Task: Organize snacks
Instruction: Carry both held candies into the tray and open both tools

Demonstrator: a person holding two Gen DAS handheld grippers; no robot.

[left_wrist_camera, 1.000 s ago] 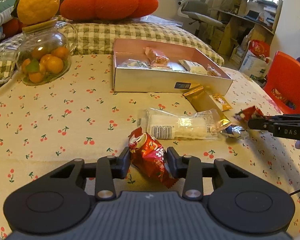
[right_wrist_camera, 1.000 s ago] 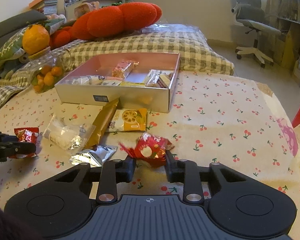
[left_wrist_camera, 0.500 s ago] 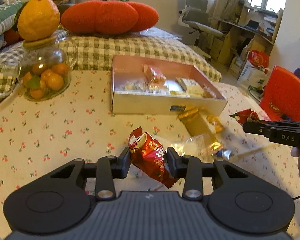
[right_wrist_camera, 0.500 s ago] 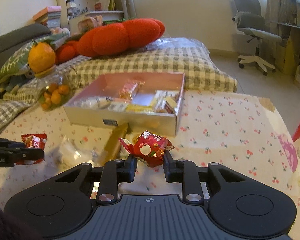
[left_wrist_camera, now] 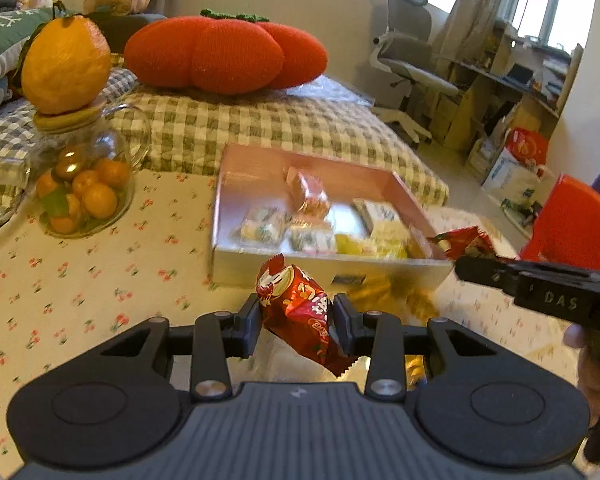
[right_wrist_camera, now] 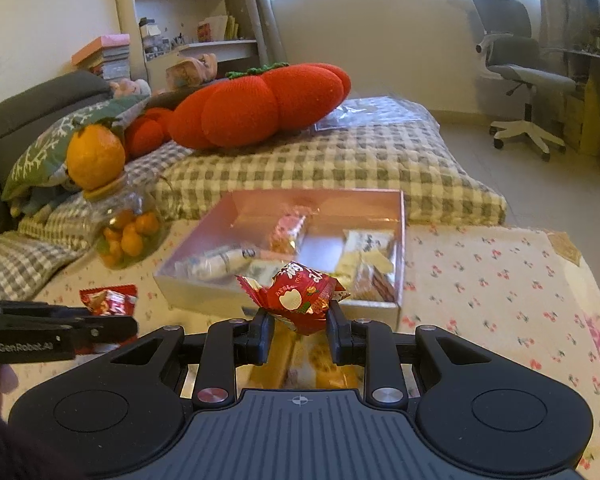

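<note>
My left gripper [left_wrist_camera: 296,322] is shut on a long red snack packet [left_wrist_camera: 300,312], held in the air just before the near wall of the pink open box [left_wrist_camera: 300,268]. My right gripper [right_wrist_camera: 300,330] is shut on a crumpled red snack packet [right_wrist_camera: 296,298], also lifted, in front of the same box [right_wrist_camera: 276,304]. The box holds several wrapped snacks. The right gripper with its red packet [left_wrist_camera: 466,242] shows at the right of the left wrist view. At the left of the right wrist view is the left gripper with its packet [right_wrist_camera: 108,300].
Gold and yellow packets [right_wrist_camera: 300,364] lie on the cherry-print tablecloth [left_wrist_camera: 80,288] under the grippers. A glass jar of small oranges [left_wrist_camera: 80,196] stands to the left of the box. A checked cushion [left_wrist_camera: 260,128] and red pumpkin pillow [left_wrist_camera: 224,54] lie behind, with an orange chair [left_wrist_camera: 576,224] at right.
Both grippers have risen off the tablecloth with their red packets and moved toward the box. The loose packets on the cloth have dropped below the fingers in both views.
</note>
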